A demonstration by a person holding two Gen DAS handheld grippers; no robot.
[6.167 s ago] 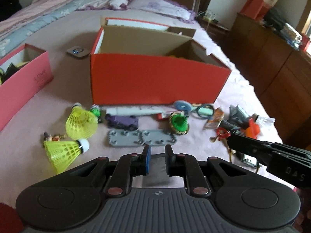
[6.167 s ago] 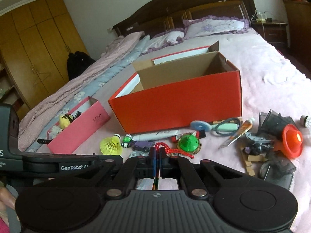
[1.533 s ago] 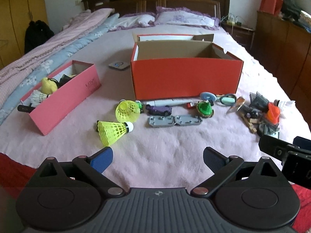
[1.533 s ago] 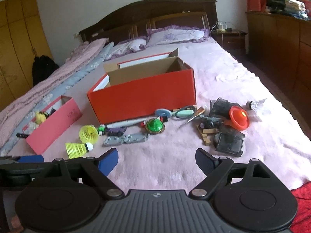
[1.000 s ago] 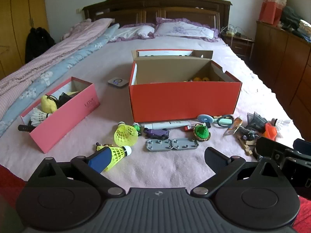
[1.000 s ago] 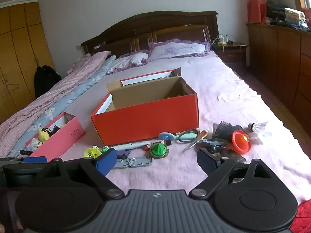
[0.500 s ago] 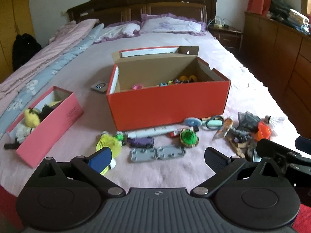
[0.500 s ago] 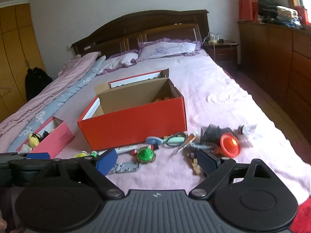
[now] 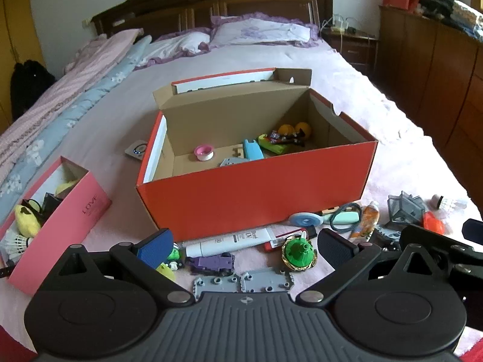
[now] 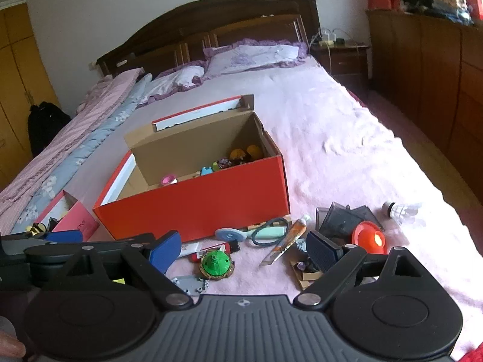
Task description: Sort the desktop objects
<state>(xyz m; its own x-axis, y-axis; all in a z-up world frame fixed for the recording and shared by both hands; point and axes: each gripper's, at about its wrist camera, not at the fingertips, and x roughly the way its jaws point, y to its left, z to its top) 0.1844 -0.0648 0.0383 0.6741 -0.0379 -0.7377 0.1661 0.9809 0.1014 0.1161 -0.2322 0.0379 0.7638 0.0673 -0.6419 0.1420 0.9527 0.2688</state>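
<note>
1. Two grippers are in front of us, and both have the jaws spread wide with nothing between them: the left gripper (image 9: 243, 242) and the right gripper (image 10: 243, 249).
2. The things to sort lie on the bed (image 9: 401, 157), in a loose row along the near long wall of the red box (image 9: 256, 190), toward the foot edge of the bed.
3. Inside the red box we already see some small things, and the pink box (image 9: 60, 226) near the left edge of the bed holds a white shuttlecock and a yellow thing.
4. Between the fingers of the left gripper lie the white tube (image 9: 229, 239), the purple toy car (image 9: 211, 263), the green spinning top (image 9: 299, 251) and the grey plate (image 9: 243, 281).
5. The white tube lies with its long axis along the wall of the box, so across the way the left gripper looks; we judge the jaws must turn to close across its narrow side.
6. The green spinning top is just ahead of both grippers, a little left of centre for the right one (image 10: 216, 264).
7. The orange cup (image 10: 368, 239), the small tube (image 10: 286, 239) and the far white shuttlecock (image 10: 400, 210) lie to the right, so we think the right gripper is nearer to them.
</note>
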